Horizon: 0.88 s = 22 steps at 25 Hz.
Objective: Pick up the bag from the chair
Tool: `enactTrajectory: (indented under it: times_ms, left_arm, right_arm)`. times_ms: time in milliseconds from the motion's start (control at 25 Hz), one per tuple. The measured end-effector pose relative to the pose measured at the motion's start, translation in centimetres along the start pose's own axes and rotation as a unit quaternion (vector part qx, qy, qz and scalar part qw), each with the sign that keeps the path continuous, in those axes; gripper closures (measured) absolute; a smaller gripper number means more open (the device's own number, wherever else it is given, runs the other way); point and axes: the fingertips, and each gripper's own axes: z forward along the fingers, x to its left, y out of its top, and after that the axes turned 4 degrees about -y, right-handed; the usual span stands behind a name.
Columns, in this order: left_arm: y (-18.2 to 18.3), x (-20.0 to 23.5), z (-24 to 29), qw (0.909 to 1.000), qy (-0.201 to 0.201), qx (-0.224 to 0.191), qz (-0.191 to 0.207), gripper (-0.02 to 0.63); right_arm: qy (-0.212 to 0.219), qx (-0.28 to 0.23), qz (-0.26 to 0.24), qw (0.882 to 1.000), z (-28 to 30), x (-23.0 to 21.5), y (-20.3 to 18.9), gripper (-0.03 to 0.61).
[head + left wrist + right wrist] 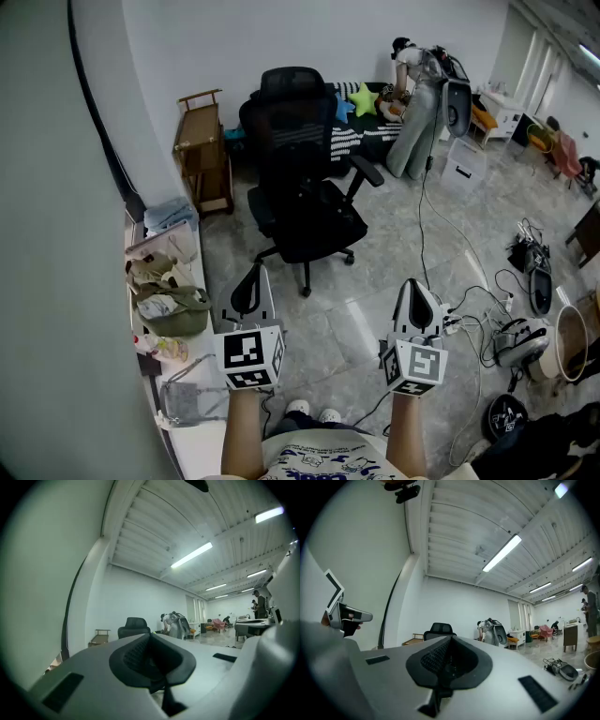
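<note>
A black office chair stands on the tiled floor in the middle of the head view, facing me. Its seat is black, and I cannot make out a bag against it. Both grippers are held low in front of me, well short of the chair and pointing toward it. My left gripper and right gripper are each shut with nothing between the jaws. The chair shows small and distant in the left gripper view and in the right gripper view.
A white table runs along the left wall, carrying an olive green bag and clutter. A wooden cart stands behind the chair's left. A person bends at a sofa at the back. Cables and devices litter the floor at right.
</note>
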Motion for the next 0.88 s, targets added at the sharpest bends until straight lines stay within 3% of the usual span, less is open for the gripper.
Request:
enactTrajectory:
  times_ms: [720, 800, 880]
  left_arm:
    - [-1.9, 2.4, 1.0, 0.9998, -0.017, 0.011, -0.005, 0.600]
    - [-2.4, 2.8, 1.3, 0.9995, -0.026, 0.016, -0.005, 0.600]
    - [-2.7, 3.0, 1.7, 0.9990, -0.040, 0.017, -0.009, 0.474]
  right_arm:
    - [-0.002, 0.006, 0.006, 1.000, 0.8, 2.2, -1.6, 0.566]
    - [0.010, 0.010, 0.013, 1.000, 0.9, 2.8, -2.0, 0.517]
    - [0.026, 0.016, 0.014, 0.999, 1.3, 3.7, -2.4, 0.449]
